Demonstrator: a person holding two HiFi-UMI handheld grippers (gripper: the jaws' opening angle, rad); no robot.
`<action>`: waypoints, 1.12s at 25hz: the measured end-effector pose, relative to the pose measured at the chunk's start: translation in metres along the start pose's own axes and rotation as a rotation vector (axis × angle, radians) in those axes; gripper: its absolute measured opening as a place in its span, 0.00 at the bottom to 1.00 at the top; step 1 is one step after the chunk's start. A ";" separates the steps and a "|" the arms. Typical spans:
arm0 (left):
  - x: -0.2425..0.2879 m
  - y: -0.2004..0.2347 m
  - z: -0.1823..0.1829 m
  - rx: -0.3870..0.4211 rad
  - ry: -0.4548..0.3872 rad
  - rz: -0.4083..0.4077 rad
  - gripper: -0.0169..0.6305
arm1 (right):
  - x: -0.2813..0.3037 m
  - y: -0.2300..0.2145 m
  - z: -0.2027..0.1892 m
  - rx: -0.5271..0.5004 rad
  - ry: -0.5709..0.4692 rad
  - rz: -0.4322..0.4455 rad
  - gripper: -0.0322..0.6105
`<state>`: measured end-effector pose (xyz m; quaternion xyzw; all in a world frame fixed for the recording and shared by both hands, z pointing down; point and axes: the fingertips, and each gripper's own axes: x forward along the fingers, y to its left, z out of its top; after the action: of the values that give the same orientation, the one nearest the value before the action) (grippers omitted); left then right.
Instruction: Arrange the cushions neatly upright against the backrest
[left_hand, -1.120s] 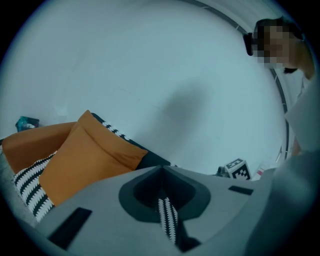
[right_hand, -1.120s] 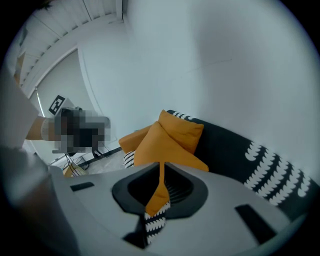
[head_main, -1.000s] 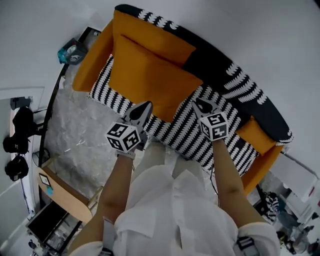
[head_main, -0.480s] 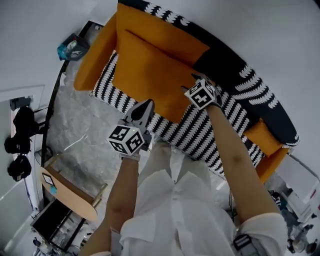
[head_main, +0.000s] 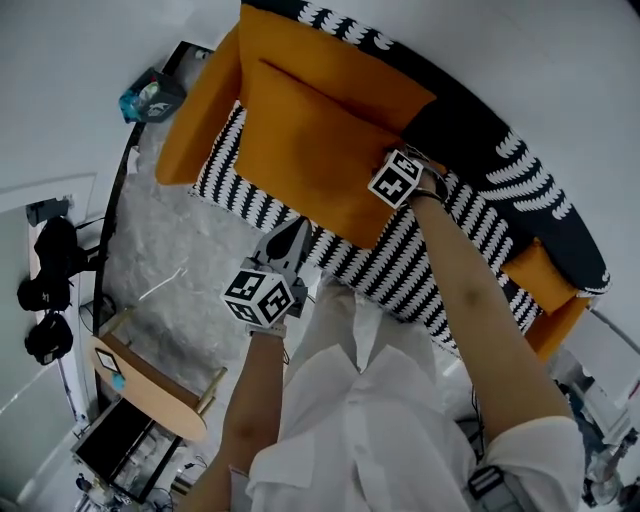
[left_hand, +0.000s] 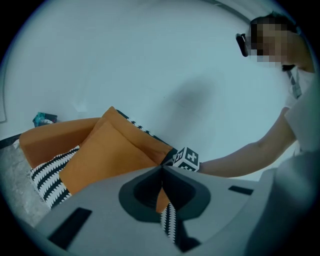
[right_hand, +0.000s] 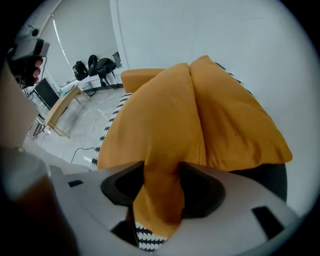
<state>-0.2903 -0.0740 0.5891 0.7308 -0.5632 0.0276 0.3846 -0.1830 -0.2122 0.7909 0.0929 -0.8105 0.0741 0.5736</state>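
One sofa bears two orange cushions: the rear cushion is stood against the backrest, and the front cushion is leaned on it. Of two grippers, the right hand-held gripper, its jaws just closing, is pinched on the front cushion's corner. The left hand-held gripper is pressed together, empty.

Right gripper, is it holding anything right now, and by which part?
The front orange cushion, by one corner; the jaws of the right gripper have just been closing onto it.
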 end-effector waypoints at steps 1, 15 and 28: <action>-0.002 0.002 0.001 -0.001 -0.005 0.005 0.05 | -0.001 0.002 0.001 -0.005 -0.001 -0.001 0.37; -0.011 -0.028 0.018 0.029 -0.040 -0.032 0.05 | -0.051 0.030 0.006 -0.065 -0.027 -0.095 0.07; 0.031 -0.110 0.007 0.090 0.032 -0.146 0.05 | -0.128 -0.028 -0.158 -0.057 0.057 -0.262 0.07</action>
<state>-0.1890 -0.0953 0.5410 0.7860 -0.5004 0.0363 0.3613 0.0097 -0.1950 0.7226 0.1794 -0.7765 -0.0221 0.6037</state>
